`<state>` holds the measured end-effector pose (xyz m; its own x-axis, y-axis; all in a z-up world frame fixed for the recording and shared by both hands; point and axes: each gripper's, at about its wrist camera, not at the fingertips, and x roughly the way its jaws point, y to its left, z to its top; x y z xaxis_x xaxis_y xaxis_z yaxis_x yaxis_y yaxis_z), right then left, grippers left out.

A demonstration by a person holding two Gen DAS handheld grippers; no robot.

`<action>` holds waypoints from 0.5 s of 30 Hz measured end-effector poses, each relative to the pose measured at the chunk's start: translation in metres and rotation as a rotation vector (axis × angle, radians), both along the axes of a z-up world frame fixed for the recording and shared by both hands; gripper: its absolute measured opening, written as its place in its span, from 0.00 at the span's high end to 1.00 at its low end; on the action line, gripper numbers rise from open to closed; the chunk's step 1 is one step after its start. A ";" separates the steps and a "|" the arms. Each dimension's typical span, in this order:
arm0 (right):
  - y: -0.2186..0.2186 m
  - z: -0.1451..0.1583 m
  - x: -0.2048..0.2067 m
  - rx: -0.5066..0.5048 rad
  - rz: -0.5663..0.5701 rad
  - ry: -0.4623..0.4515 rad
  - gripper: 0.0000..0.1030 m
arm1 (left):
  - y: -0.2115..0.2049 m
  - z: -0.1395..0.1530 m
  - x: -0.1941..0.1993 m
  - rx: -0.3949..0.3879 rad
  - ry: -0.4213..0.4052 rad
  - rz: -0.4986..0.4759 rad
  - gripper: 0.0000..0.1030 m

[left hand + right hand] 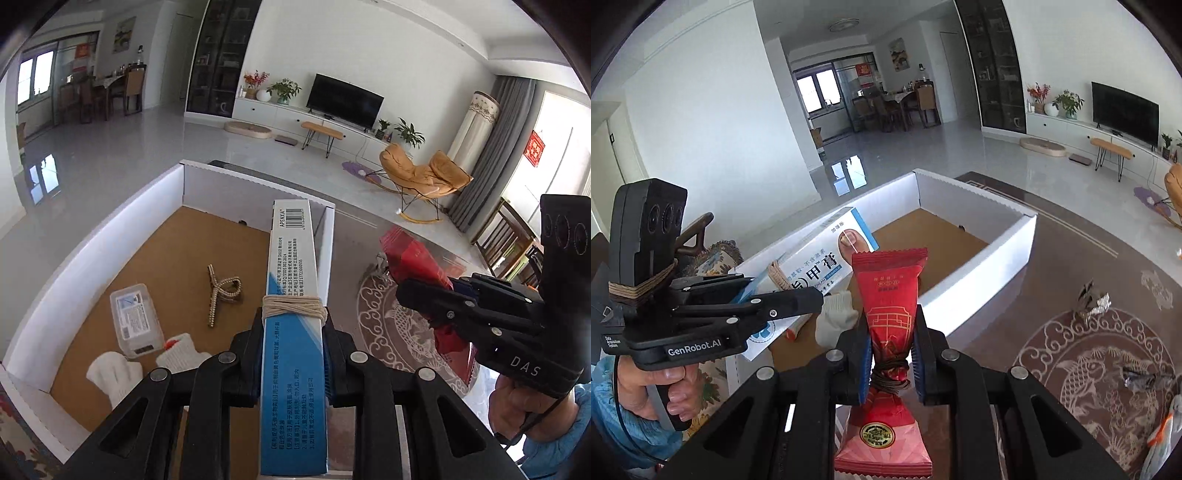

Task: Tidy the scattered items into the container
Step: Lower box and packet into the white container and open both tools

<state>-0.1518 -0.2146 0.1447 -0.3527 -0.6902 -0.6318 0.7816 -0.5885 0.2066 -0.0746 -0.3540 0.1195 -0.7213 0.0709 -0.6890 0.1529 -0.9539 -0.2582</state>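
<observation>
Left gripper [293,354] clamps blue-white carton [291,295] printed "APENXIA" beside barcode, held over right wall of white box [92,236]. Right gripper [890,354] pinches red packet [888,295], string-tied at waist, near box, above patterned rug [1108,354]. Left gripper body reads "GenRobot.AI"; right reads "DAS". Only left view shows box contents: pearl hair clip [221,295], clear case [135,319], white glove [114,373].

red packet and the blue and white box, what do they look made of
Red packet: looks like glossy plastic or foil film, judging by its crimped serrated top edge and the creases where it is cinched with cord. Blue and white box: looks like thin printed paperboard with a slight sheen, judging by its sharp folded edges, flat faces and barcode. String is wound around it.
</observation>
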 end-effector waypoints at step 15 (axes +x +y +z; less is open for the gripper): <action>-0.185 -0.071 -0.187 0.353 -0.113 -0.128 0.82 | -0.114 -0.110 -0.182 0.033 -0.344 0.110 0.76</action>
